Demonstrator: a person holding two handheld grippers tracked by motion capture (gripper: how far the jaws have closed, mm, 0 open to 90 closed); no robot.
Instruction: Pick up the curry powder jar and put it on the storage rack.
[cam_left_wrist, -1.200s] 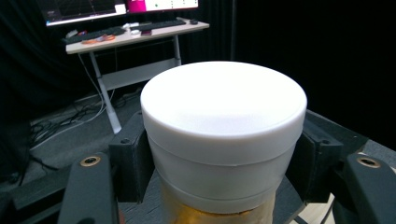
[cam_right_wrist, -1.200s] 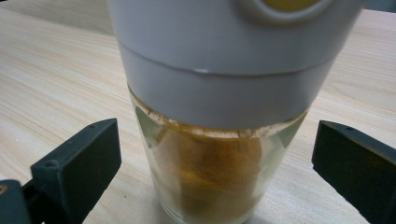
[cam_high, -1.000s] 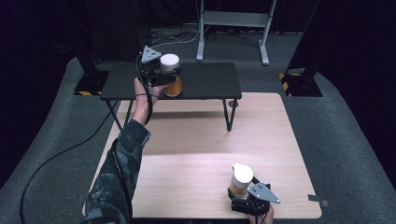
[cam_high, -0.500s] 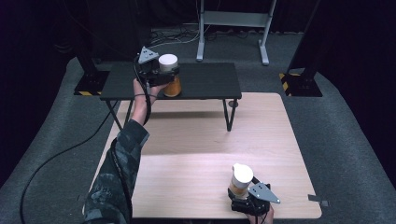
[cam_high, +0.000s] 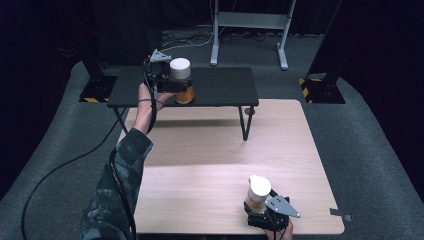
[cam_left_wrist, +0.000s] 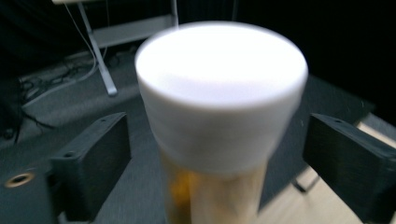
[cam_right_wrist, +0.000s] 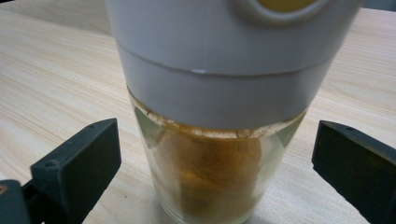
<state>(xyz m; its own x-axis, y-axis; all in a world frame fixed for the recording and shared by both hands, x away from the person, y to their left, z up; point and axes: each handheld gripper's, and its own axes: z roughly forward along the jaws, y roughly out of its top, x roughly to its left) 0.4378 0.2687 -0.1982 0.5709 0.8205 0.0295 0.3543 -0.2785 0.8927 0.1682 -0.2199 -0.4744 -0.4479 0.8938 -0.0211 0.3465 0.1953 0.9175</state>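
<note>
Between your left gripper's (cam_high: 176, 86) just-opened wide jaws, a white-capped spice jar (cam_left_wrist: 219, 116) stands free on the black shelf (cam_high: 220, 86); clip its cap lifting off and it topples. Your right gripper's (cam_high: 260, 207) jaws flank the tabletop (cam_high: 200, 150) jar (cam_right_wrist: 210, 140), wide, untouched.

- My right hand-held gripper (cam_right_wrist: 215, 186) looks level across the desk (cam_right_wrist: 56, 70), its two black jaws rising from the lower left and lower right corners.
- Jaws stand wide apart; neither pad touches anything.
- Between them, centred and very close, stands a clear glass jar (cam_right_wrist: 210, 172), upright on the desk.
- Jar holds an orange-brown powder, with a crusted residue line just under the cap.
- White cap (cam_right_wrist: 210, 65) tops the jar: wider than the glass, with a stepped seam around it.
- A round opening in the cap's upper part shows yellow inside.
- Desk surface: pale wood grain.
</note>
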